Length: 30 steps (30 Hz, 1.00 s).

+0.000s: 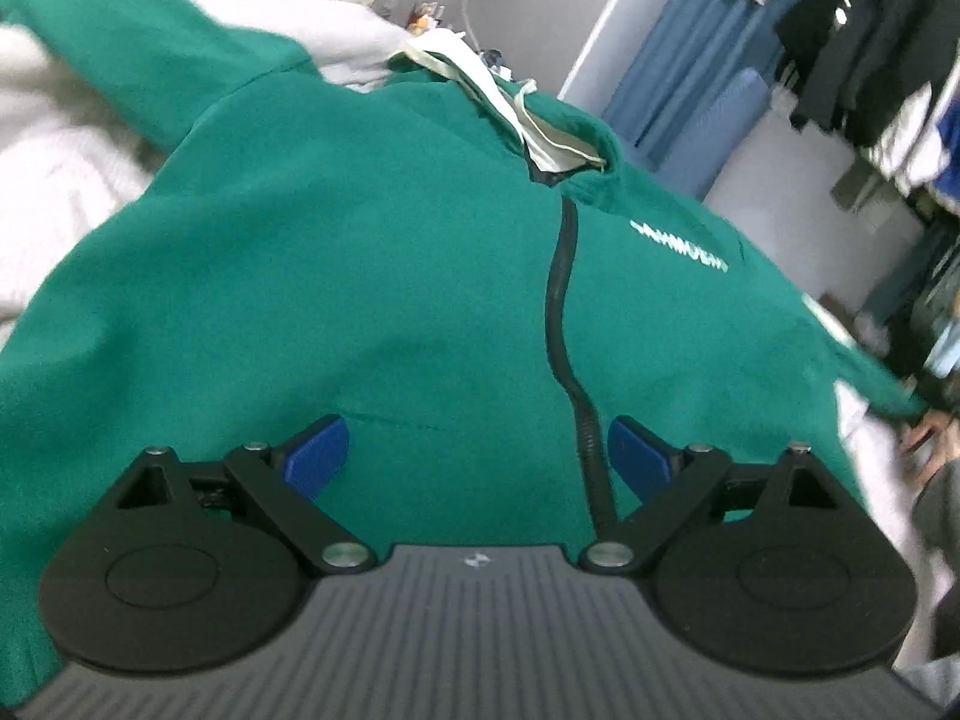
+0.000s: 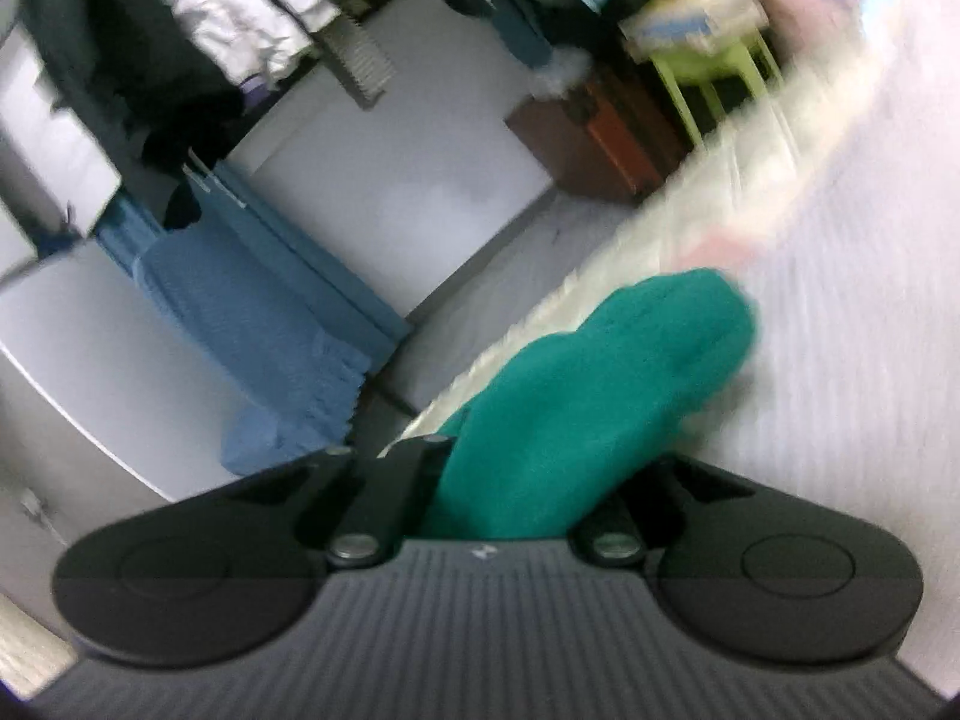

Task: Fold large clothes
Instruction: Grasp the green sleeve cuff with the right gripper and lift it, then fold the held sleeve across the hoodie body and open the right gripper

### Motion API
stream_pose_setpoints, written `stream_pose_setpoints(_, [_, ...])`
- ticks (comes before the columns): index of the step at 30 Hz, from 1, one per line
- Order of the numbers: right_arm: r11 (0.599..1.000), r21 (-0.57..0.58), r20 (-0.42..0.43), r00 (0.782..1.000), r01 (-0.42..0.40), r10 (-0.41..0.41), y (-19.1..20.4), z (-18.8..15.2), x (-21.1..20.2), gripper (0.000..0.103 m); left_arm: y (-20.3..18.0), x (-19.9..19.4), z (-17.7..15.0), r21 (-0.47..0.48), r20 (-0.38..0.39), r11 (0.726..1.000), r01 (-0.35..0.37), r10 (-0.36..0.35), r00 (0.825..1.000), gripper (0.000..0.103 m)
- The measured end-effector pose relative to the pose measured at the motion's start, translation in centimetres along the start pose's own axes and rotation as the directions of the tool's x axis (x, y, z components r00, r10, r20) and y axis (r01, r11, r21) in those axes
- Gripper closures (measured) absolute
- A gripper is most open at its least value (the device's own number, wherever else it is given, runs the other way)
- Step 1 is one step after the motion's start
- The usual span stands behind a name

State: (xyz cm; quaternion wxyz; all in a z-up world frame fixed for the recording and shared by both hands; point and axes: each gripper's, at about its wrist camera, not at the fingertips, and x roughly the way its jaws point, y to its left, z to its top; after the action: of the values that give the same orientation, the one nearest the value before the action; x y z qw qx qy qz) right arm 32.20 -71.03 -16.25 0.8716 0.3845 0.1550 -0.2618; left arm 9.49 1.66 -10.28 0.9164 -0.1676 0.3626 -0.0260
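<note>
Clearly the soft, floppy green hoodie (image 1: 360,252) needs edge grips: right gripper (image 2: 510,480) clamps its sleeve (image 2: 600,372); left gripper (image 1: 477,450) gapes, zipper (image 1: 561,300) at one o'clock.

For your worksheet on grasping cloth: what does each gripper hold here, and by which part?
The right gripper is shut on a bunched end of the green hoodie, seemingly a sleeve. The left gripper is open above the hoodie's front, holding nothing.

Green garment (image 2: 576,396) between closed jaws

Green hoodie (image 1: 360,252) on white bed (image 1: 54,192)
</note>
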Motion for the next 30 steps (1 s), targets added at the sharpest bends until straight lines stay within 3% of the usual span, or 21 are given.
stream_pose_setpoints(3, [0.998,-0.059,0.033,0.999,0.000,0.002,1.5,1.7,-0.6,0.096,-0.5,0.3,-0.1,0.029,0.006,1.000,-0.010,0.010,1.000,0.008])
stream_pose_setpoints(7, [0.991,-0.133,0.081,0.996,-0.028,0.039,5.1,3.2,-2.4,0.096,0.2,0.1,0.6,-0.008,0.005,1.000,-0.001,0.001,1.000,0.007])
stream_pose_setpoints(12, [0.949,-0.299,0.118,0.983,-0.099,0.139,12.4,4.7,-6.9,0.096,1.2,-1.3,1.8,-0.012,0.042,1.000,-0.018,0.019,0.999,0.008])
stream_pose_setpoints(15, [0.918,-0.351,0.122,0.964,-0.182,0.238,17.4,5.0,-10.6,0.096,1.8,-2.6,2.7,0.004,0.091,1.000,-0.024,0.024,0.996,0.008])
stream_pose_setpoints(22, [0.774,-0.540,0.104,0.886,-0.331,0.452,30.3,1.9,-20.6,0.096,4.5,-5.0,4.3,0.022,0.151,0.999,-0.045,0.041,0.988,0.007])
stream_pose_setpoints(26, [0.659,-0.638,0.064,0.826,-0.398,0.560,36.6,-2.8,-26.4,0.096,6.6,-6.2,5.1,-0.024,0.173,0.999,-0.031,0.035,0.984,0.008])
stream_pose_setpoints(30, [0.533,-0.727,-0.009,0.782,-0.433,0.623,40.9,-8.6,-29.8,0.096,8.4,-7.5,5.6,-0.057,0.199,0.998,0.000,0.011,0.980,0.008])
